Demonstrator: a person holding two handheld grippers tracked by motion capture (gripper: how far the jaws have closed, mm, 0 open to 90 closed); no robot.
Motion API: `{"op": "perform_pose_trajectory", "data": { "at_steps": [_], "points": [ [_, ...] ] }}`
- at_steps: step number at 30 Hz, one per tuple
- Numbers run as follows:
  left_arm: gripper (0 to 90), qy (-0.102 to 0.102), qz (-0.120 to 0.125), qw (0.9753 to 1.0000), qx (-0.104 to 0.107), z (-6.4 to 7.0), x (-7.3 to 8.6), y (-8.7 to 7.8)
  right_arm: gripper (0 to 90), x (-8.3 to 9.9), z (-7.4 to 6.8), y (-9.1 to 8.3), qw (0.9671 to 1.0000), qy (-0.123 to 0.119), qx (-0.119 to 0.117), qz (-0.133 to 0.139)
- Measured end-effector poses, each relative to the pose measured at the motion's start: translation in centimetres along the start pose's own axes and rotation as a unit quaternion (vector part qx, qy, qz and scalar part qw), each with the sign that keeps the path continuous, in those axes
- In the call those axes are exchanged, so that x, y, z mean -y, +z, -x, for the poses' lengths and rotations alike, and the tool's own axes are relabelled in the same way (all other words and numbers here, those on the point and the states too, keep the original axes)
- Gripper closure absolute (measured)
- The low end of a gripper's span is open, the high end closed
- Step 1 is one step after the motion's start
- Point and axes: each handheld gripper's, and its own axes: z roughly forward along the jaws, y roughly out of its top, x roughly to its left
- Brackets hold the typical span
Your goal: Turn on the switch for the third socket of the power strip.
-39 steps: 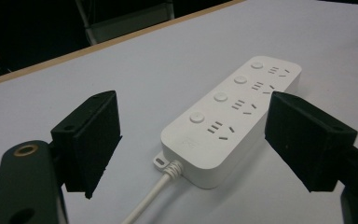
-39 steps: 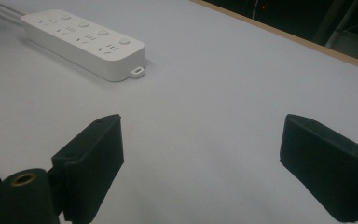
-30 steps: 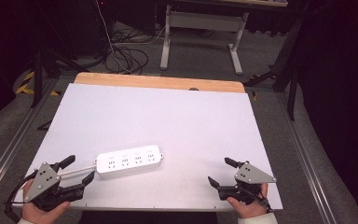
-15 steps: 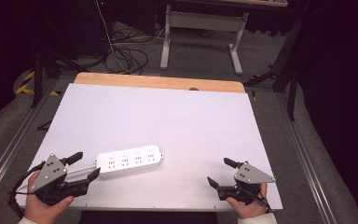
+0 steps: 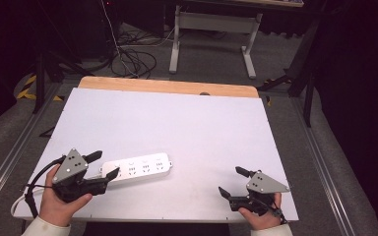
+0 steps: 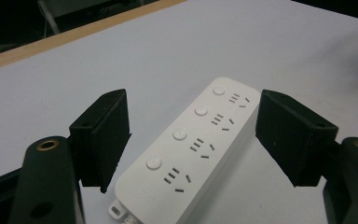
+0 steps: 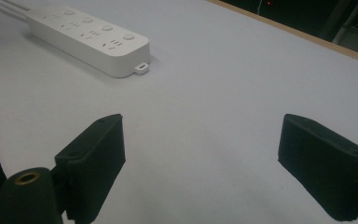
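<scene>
**White power strip lined up between spread tongs**

White plastic marked the one object on the surface point(image 5: 177, 118): a single power strip point(image 5: 138, 168), lying flat in the lower left of the high frame. Its cable ran off toward the bottom left corner. The left tongs point(image 5: 103, 165) had their jaws spread wide on either side of the strip's near end without touching it, apparently lined up for a grip across its width. In the left gripper view the power strip point(image 6: 196, 149) showed four round buttons and four sets of socket slots between the two black jaws. The right tongs point(image 5: 234, 182), also wide and holding nothing, sat low at the lower right of the frame, well apart from the strip, seemingly waiting. Two hands and two tongs were counted.
</scene>
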Motion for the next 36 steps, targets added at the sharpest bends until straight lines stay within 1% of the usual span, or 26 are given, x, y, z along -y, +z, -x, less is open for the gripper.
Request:
{"op": "perform_pose_trajectory", "data": {
  "at_steps": [1,4,6,10,12,18,21,24,36],
  "points": [
    [26.5,-0.001,-0.001,1.0,0.001,0.1,-0.2,0.2,15.3,0.0,0.0,0.0,1.0,0.0,0.0,0.0],
    [26.7,0.008,-0.006,1.0,0.003,0.3,-0.7,0.8,15.3,0.0,0.0,0.0,1.0,0.0,-0.001,0.001],
    [26.7,0.009,-0.008,0.9999,0.007,0.4,-1.0,1.2,15.3,0.0,0.0,0.1,1.0,-0.001,0.0,-0.002],
    [26.8,0.005,-0.01,0.9998,0.017,0.6,-1.6,1.9,15.3,0.0,0.0,0.1,1.0,-0.004,0.0,-0.003],
    [26.9,0.009,-0.014,0.9997,0.02,0.7,-1.8,2.3,15.3,0.0,0.0,0.1,1.0,-0.005,-0.001,-0.003],
    [27.4,0.012,-0.021,0.9993,0.029,0.9,-2.4,3.5,15.3,0.1,0.0,0.2,1.0,-0.005,-0.002,-0.003],
    [27.6,0.012,-0.023,0.9991,0.034,1.1,-2.7,4.1,15.5,0.1,0.0,0.2,1.0,-0.004,0.0,-0.005],
    [28.1,0.017,-0.028,0.9988,0.037,1.2,-2.9,4.5,15.5,0.1,0.0,0.2,1.0,-0.005,0.0,-0.005],
    [28.9,0.012,-0.038,0.9979,0.051,1.6,-3.4,6.5,15.5,0.1,0.0,0.2,1.0,-0.007,-0.002,-0.006]
  ]
}}
